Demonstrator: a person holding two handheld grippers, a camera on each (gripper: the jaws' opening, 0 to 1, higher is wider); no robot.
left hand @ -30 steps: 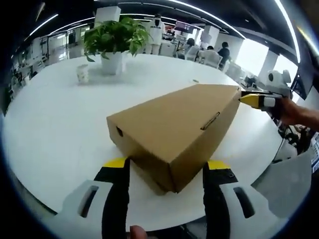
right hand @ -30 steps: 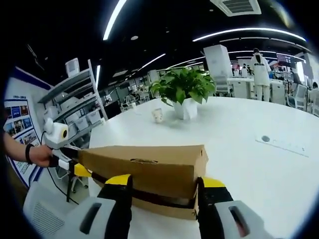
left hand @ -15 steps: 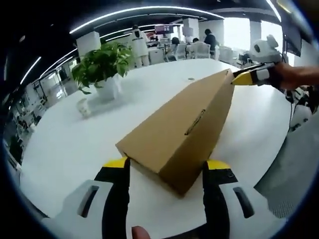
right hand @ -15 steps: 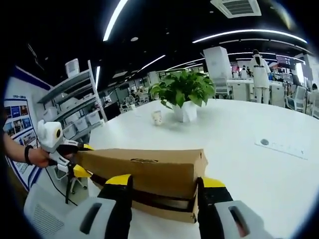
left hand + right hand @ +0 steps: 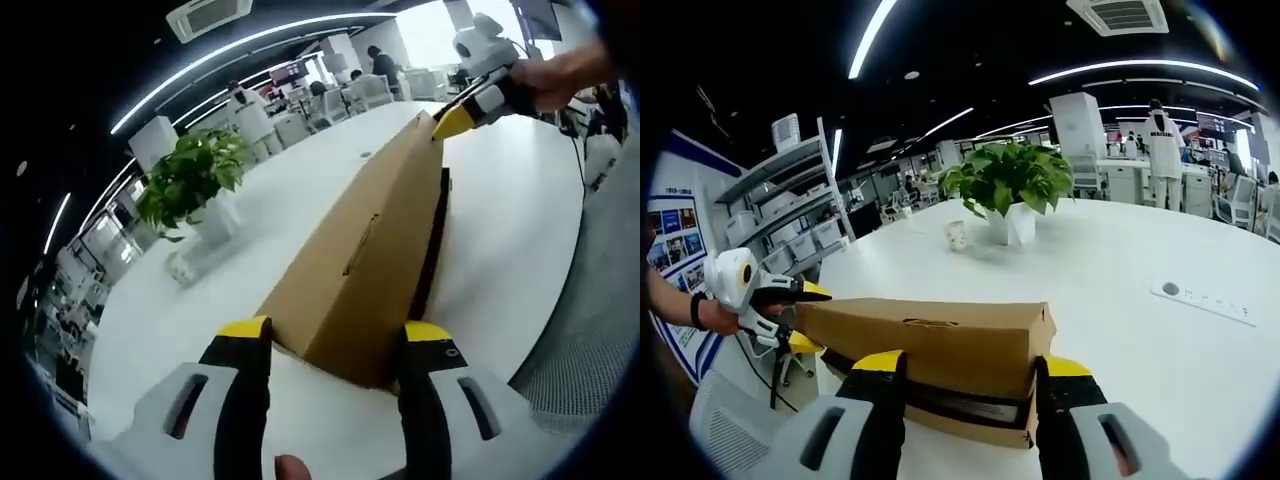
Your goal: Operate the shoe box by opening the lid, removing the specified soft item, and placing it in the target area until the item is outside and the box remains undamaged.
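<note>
The shoe box (image 5: pixel 930 345) lies on the white table (image 5: pixel 1120 330), its lid (image 5: pixel 365 250) lifted only a crack — a dark gap runs under it. The soft item isn't visible; removing and placing it remain. Your right gripper (image 5: pixel 968 385) straddles 1 end of the box, jaws spread; your left gripper (image 5: pixel 330 350) straddles the other end, likewise spread — neither clamps yet.

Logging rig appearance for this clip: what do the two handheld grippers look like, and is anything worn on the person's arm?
Both the left gripper and the right gripper have light grey bodies with slotted cut-outs and black jaws tipped in yellow. In the right gripper view, a dark wristband sits on the arm behind the left gripper.
</note>
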